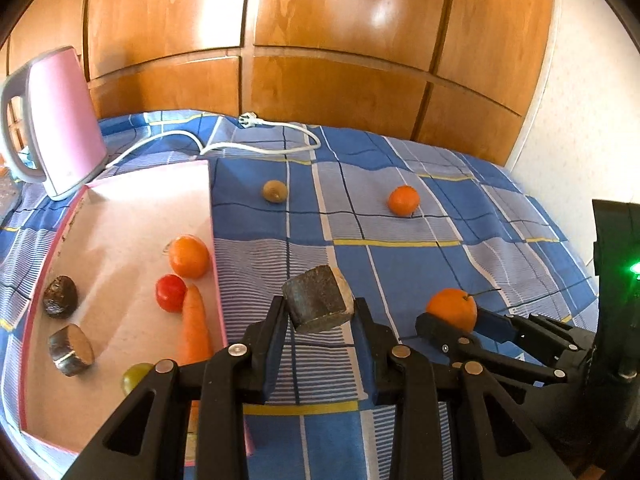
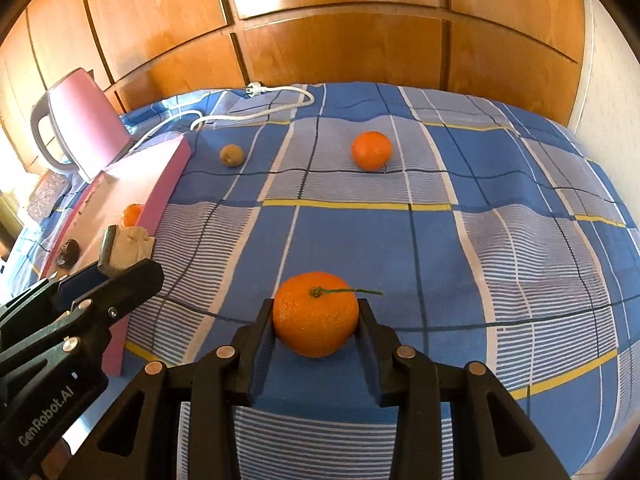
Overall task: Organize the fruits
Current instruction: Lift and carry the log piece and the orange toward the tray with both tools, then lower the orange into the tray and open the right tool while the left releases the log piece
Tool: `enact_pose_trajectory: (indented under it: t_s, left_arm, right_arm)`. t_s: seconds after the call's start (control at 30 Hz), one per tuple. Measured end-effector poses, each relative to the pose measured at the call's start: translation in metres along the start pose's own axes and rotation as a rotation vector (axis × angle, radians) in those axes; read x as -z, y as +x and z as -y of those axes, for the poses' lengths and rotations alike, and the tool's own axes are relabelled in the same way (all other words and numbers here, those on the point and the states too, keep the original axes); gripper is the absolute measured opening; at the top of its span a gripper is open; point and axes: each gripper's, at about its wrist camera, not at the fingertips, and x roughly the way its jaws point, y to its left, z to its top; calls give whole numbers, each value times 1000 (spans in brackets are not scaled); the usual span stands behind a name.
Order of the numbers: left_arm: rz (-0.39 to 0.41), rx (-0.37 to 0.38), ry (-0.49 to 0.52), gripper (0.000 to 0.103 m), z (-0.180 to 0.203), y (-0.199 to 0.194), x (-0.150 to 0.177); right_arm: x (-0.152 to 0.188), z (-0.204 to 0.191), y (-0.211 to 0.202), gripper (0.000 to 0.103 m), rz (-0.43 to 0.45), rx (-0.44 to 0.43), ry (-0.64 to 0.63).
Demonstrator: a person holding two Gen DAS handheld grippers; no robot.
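Observation:
My left gripper (image 1: 320,309) is shut on a dark-skinned cut chunk with pale flesh (image 1: 316,298), held above the blue checked cloth just right of the pink tray (image 1: 120,208). Seen from the right wrist, the same chunk (image 2: 132,245) shows its pale side in the left gripper (image 2: 127,261). My right gripper (image 2: 315,309) is shut on a stemmed orange (image 2: 316,322), low over the cloth; the left wrist view has this orange (image 1: 453,309) at the right. A kiwi (image 1: 275,191) and a second orange (image 1: 403,200) lie loose farther back.
In the tray lie an orange (image 1: 189,256), a tomato (image 1: 171,293), a carrot (image 1: 195,328), a green fruit (image 1: 136,376) and dark pieces (image 1: 60,296). A pink kettle (image 1: 60,120) stands behind it, its white cord (image 1: 256,145) trailing along the wooden wall.

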Motion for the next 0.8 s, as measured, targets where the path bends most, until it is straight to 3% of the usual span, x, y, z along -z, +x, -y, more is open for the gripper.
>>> enact_pose_trajectory:
  t_s: [0.8]
  left_arm:
    - [49,-45,-81,32,-40,-22,-7]
  right_arm:
    - [-16,-43,-8,39,20,-65,-87]
